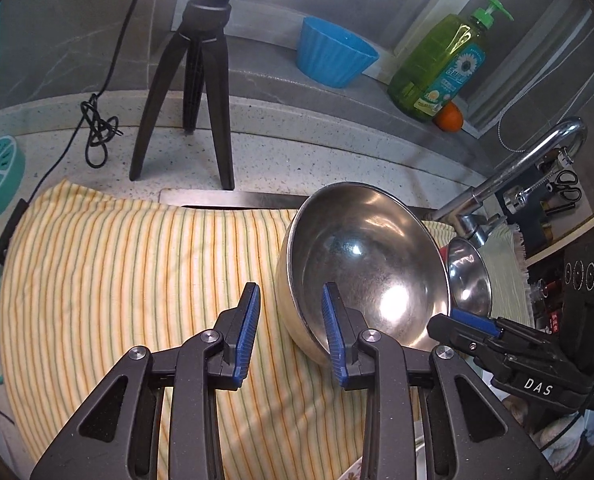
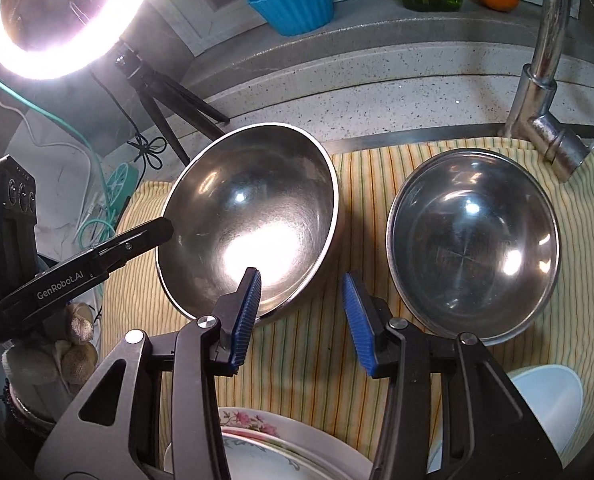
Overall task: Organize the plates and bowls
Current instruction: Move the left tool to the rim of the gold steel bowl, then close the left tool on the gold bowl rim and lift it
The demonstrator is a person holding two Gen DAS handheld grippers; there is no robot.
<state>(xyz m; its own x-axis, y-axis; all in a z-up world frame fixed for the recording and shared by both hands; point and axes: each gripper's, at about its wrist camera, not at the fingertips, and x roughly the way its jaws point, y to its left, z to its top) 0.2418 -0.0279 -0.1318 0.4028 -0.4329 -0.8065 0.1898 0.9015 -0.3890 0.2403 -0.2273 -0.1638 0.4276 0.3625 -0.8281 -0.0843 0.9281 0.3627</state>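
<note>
Counter: speckled pale stone worktop [image 1: 297,148] beneath a grey ledge, with a yellow-and-green striped cloth [image 1: 117,280] spread across it
Left wrist view, background: black tripod [image 1: 193,92] standing on the worktop; blue ribbed plastic cup [image 1: 333,54], green pump bottle of dish soap [image 1: 437,64] and an orange [image 1: 449,117] lined up on the ledge; chrome tap [image 1: 517,172] at the right
Left wrist view, bowl: large round stainless-steel bowl [image 1: 365,264] tipped up on its side over the cloth, its opening facing the camera
Left wrist view, left gripper [image 1: 291,332]: blue-padded jaws partly spread astride the large bowl's near wall, one finger over the inside and one outside; I cannot tell whether the pads press on it
Left wrist view, right gripper [image 1: 469,322]: one blue pad shows at the large bowl's right rim
Left wrist view, second bowl: smaller stainless-steel bowl [image 1: 469,280] just behind the large one, by the tap
Right wrist view, right gripper: jaws partly spread astride the large bowl's near rim, with cloth showing in the gap; whether they pinch it I cannot tell
Right wrist view, left gripper: a black finger lies against the large bowl's left rim
Right wrist view, bowls: the large one tilted at the left, the smaller one upright on the cloth at the right, apart from it
Right wrist view, near edge: stack of white flowered plates [image 2: 265,440] and a white bowl [image 2: 549,400]
Right wrist view, light: glowing ring lamp [image 2: 57,20] at the upper left
</note>
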